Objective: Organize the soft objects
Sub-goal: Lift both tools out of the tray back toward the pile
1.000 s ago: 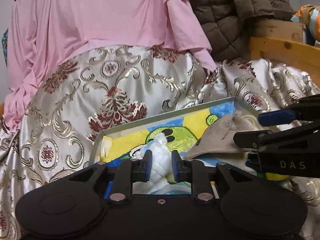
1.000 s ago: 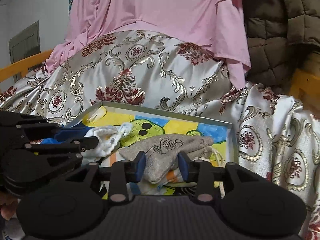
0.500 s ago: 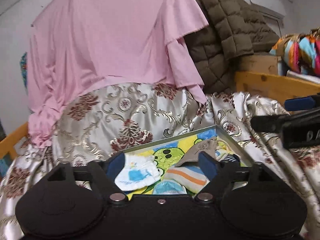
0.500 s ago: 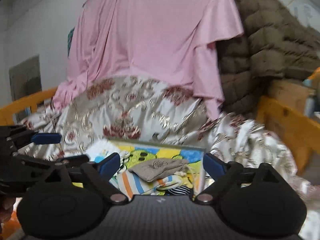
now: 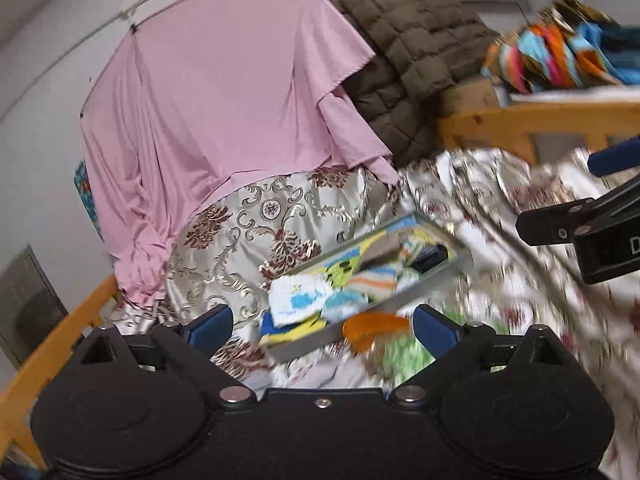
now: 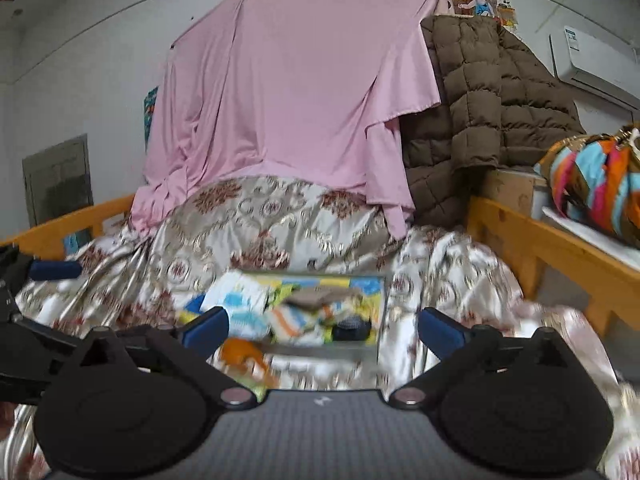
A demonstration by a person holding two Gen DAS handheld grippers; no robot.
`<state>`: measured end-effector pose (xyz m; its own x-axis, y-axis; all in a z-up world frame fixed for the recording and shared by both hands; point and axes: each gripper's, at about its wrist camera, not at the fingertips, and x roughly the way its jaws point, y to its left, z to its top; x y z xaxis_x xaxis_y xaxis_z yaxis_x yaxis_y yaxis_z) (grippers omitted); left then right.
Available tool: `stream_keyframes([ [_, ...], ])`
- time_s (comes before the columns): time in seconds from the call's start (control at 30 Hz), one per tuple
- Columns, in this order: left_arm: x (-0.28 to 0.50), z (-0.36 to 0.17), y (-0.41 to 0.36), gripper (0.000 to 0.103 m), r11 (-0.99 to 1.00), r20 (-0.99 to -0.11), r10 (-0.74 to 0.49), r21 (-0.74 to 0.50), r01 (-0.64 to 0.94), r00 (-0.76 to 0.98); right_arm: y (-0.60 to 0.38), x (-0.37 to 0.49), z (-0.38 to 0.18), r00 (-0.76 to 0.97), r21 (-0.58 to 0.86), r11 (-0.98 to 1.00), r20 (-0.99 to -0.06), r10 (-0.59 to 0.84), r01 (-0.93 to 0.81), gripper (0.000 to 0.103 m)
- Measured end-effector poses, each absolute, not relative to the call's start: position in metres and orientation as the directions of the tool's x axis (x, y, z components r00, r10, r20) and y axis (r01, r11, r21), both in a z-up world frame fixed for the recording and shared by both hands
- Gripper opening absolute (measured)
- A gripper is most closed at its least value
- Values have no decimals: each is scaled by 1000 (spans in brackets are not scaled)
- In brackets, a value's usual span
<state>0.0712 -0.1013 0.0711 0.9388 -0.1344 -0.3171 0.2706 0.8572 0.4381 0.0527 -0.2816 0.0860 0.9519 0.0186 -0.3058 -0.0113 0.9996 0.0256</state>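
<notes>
A grey-rimmed tray (image 5: 308,344) with a cartoon lining lies on the bedspread. It holds a white sock with blue print (image 5: 296,300), an orange-striped sock (image 5: 374,280), a beige pouch (image 5: 384,246) and a dark item (image 5: 432,258). My left gripper (image 5: 323,326) hangs back from the tray, its jaws opening wide with nothing between them. My right gripper (image 6: 324,328) is likewise back from the tray (image 6: 320,350), its jaws opening and empty. An orange soft thing (image 6: 240,354) lies on the bed in front of the tray. The view is blurred by motion.
A patterned satin bedspread (image 6: 260,232) covers the bed. Behind it hang a pink cloth (image 6: 296,112) and a brown quilted jacket (image 6: 488,92). Wooden bed rails (image 6: 560,240) run along both sides. A colourful striped bag (image 6: 600,184) sits at the right.
Both grippers drew back and rose from the tray. The left jaws spread away from the white sock, the right jaws from the beige pouch; both items stayed in the tray.
</notes>
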Motion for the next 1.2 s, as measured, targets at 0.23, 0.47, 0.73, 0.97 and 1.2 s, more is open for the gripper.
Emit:
stream_keyframes([
  [0.23,20,41,-88,99,838,-345,-88,481,256,934,-262,6,52,921,32,999,-390,16,-3,103],
  [0.47,1,15,-79,100,804,-396,-34,535,260,918,-261,-17,34,890,19,1000,-455,-3,13,103],
  [0.73,0,-6,-77,100,769,-440,20,581,268,898,-267,-16,8,833,19,999,-552,-27,45,103],
  [0.97,7,-21,-75,101,746,-461,66,612,263,885,-266,-10,-2,802,23,999,-597,-12,32,103],
  [1.2,17,-25,-66,100,760,-470,114,608,228,875,-259,-4,-9,780,20,1000,-625,17,-6,103],
])
